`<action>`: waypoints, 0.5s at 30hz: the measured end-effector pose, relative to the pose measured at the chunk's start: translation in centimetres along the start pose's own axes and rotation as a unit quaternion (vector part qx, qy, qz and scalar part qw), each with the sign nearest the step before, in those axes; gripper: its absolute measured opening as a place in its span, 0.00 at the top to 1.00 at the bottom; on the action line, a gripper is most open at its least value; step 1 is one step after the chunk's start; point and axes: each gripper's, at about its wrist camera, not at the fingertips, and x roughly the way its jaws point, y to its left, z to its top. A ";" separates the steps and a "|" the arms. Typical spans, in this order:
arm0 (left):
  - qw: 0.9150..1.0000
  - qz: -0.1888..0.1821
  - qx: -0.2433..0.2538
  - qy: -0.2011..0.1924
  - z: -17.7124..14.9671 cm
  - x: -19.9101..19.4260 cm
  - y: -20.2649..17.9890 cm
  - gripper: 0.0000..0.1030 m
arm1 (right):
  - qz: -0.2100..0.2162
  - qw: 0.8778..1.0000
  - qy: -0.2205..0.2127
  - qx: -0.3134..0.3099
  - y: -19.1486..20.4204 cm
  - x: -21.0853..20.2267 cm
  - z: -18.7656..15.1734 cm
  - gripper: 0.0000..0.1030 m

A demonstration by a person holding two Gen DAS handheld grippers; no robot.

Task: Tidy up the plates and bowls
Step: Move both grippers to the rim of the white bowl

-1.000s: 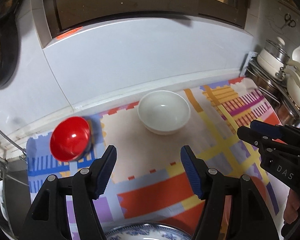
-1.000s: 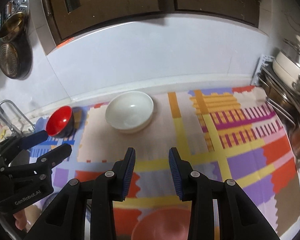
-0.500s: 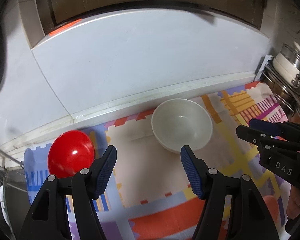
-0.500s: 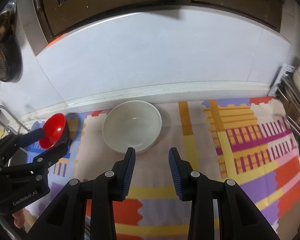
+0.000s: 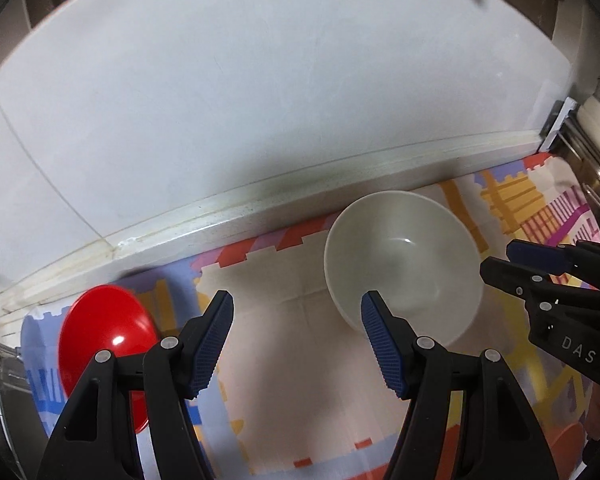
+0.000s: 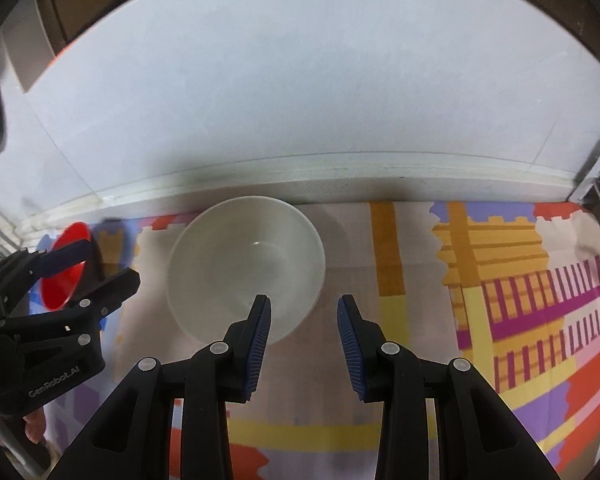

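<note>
So, counting what's on the counter: two bowls total, one white bowl (image 5: pixel 404 268) and one red bowl (image 5: pixel 104 340), both sitting on a single colourful patchwork mat (image 6: pixel 500 304) that runs along the foot of the pale wall (image 5: pixel 260 100). The white one is upright on the plain beige patch near the back edge of the mat, close to the wall ledge. The red one is off to the left end of the mat, well apart from the white one, and it looks tilted so its inside faces the camera; can't tell what it's leaning on. Two grippers in play, one per hand. The left gripper (image 5: pixel 296 340) has its jaws spread wide with nothing between them; from its own camera the right-hand finger overlaps the near rim of the white bowl, but I can't tell whether it actually touches. The right gripper (image 6: pixel 304 340) has its jaws apart too, narrower than the left, and also empty; its left finger sits over the near rim of the white bowl in its view, the other finger over bare mat. Each gripper shows up at the edge of the other's camera. At the far right there's a metal rack (image 5: pixel 592 160) with some cookware, too blurry to count.
</note>
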 end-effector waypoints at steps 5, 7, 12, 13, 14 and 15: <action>1.000 -0.007 -0.002 0.020 0.6 2.2 0.0 0.37 | 0.006 1.000 0.021 0.000 -0.3 2.0 0.5 0.65; 1.000 -0.009 -0.002 0.026 0.7 3.0 -0.1 0.37 | 0.009 1.000 0.028 0.001 -0.4 2.8 0.6 0.65; 0.999 -0.012 -0.002 0.036 0.9 4.4 -0.4 0.40 | 0.012 0.999 0.037 0.005 -0.8 3.8 0.9 0.66; 0.999 -0.012 -0.003 0.039 0.9 4.7 -0.4 0.44 | 0.013 0.999 0.038 0.005 -0.9 4.0 0.9 0.66; 0.999 -0.014 -0.004 0.042 0.9 4.9 -0.4 0.46 | 0.013 0.999 0.038 0.005 -0.9 4.1 0.9 0.66; 0.999 -0.016 -0.005 0.044 1.0 5.1 -0.5 0.50 | 0.013 0.999 0.040 0.006 -0.9 4.2 0.9 0.68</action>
